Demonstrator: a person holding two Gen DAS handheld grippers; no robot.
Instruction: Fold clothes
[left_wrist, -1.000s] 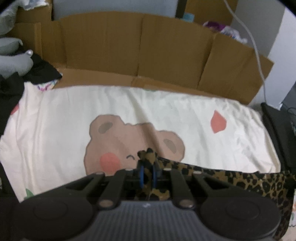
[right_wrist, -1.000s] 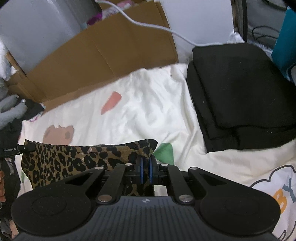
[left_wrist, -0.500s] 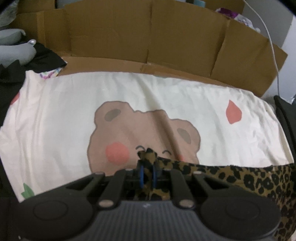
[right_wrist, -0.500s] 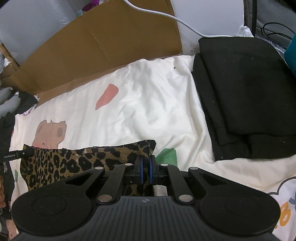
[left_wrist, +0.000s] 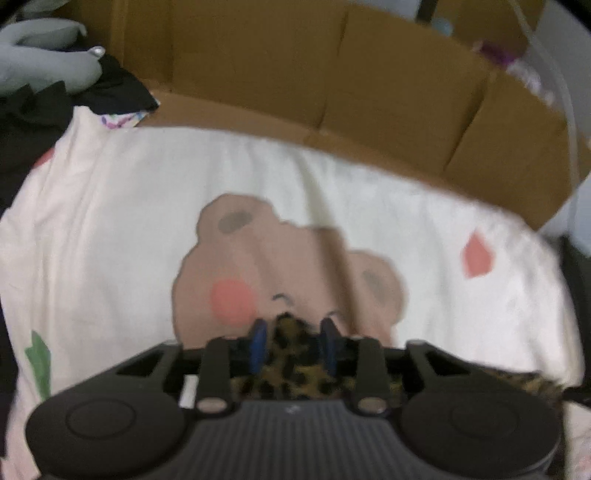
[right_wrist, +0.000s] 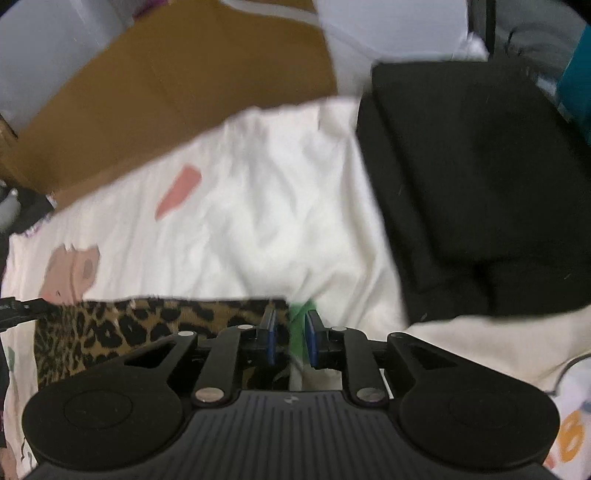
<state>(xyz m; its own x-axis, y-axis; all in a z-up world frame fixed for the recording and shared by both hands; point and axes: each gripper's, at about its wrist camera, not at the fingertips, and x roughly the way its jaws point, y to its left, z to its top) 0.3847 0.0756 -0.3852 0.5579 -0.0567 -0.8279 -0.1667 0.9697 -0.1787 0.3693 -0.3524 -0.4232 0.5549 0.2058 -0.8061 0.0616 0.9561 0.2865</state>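
Both grippers, left and right, gape over the leopard-print garment beside the folded black stack, apparently releasing; regripping seems next.

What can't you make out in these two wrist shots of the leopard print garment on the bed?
- Left wrist view: most of the leopard print garment sits behind the open left claw; motion blur hides any fold.
- Right wrist view: its near part is hidden by the open right claw, so its type is unclear.
- Right wrist view: the black folded clothes are blurred and featureless.
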